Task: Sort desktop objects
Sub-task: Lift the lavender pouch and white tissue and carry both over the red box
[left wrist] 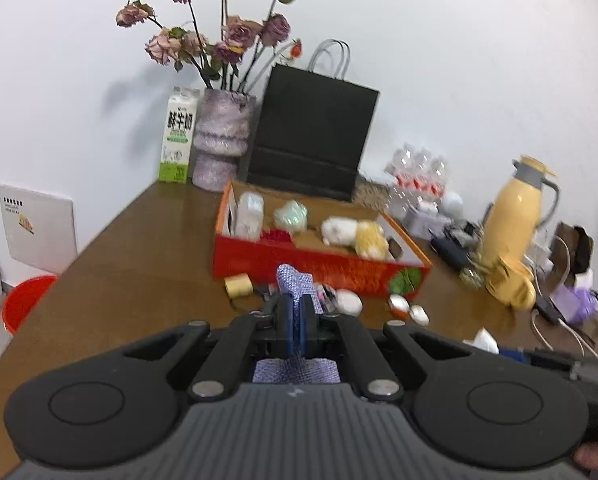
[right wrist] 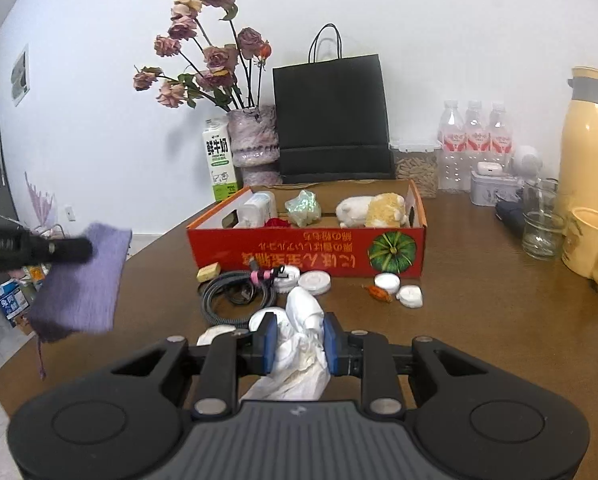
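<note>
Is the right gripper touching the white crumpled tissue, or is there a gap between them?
Touching. In the right wrist view both blue pads of the right gripper press against the white crumpled tissue, which bulges out above and below them.

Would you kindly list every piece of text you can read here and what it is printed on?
"鲜牛奶" and "FRESH MILK": milk carton.
Large characters on the orange box: upside down, not reliably readable.
Water bottle labels: too small.
White wall panel print: blurred.
</note>
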The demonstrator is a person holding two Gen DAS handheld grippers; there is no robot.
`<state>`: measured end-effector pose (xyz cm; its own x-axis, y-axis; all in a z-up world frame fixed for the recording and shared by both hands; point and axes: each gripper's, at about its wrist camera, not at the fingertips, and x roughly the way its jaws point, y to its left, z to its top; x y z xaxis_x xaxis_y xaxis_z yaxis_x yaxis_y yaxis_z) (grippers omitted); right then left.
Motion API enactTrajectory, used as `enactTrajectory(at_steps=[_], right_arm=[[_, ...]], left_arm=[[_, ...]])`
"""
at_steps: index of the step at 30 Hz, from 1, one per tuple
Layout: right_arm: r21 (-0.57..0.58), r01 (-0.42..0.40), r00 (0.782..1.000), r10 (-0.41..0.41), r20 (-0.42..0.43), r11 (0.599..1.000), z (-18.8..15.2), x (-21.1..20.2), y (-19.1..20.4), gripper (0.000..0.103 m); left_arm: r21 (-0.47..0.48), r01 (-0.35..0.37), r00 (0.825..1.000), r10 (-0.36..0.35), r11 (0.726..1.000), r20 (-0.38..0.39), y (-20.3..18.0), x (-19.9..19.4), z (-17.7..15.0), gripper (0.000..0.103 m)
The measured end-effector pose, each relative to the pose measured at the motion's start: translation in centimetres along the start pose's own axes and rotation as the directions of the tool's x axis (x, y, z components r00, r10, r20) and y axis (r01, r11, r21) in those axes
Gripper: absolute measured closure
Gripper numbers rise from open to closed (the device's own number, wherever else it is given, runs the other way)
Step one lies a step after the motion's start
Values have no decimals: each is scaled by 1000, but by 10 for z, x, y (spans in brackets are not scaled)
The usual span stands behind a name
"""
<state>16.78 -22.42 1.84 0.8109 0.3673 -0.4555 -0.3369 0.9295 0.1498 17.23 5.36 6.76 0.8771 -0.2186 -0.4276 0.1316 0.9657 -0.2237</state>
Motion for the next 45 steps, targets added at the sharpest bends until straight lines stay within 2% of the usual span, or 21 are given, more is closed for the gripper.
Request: enactTrajectory(at_steps=[6, 16, 20, 27, 36, 40, 45], right_arm=[[-2, 19, 1000, -19, 23, 1000, -14, -44, 3, 80], [-26, 36, 995, -33, 97, 999, -27, -118, 12, 80], [-57, 17, 993, -10, 114, 998, -28, -131, 19, 80], [-45, -4, 997, 8, 80, 999, -31, -116, 20, 80], [-16, -4, 1000, 4, 25, 1000, -24, -77, 8, 80], [-8, -9, 1000, 9, 19, 1000, -1, -54, -4, 80], [-48, -47, 995, 51, 86, 998, 56, -22, -17, 80]], left_arm=[[15, 47, 998, -46, 999, -35, -15, -35, -26, 99], [82, 82, 997, -82, 993, 6, -41, -95, -45, 99], [68, 97, 995, -99, 993, 15, -44, -111, -51, 99], [61, 84, 996, -84, 995, -5, -42, -100, -54, 99], [20, 61, 997, -60, 998, -45, -25, -70, -46, 99], [44, 74, 997, -72, 996, -31, -22, -51, -21, 99], [172, 72, 996, -81, 983, 46, -18, -12, 45, 99]])
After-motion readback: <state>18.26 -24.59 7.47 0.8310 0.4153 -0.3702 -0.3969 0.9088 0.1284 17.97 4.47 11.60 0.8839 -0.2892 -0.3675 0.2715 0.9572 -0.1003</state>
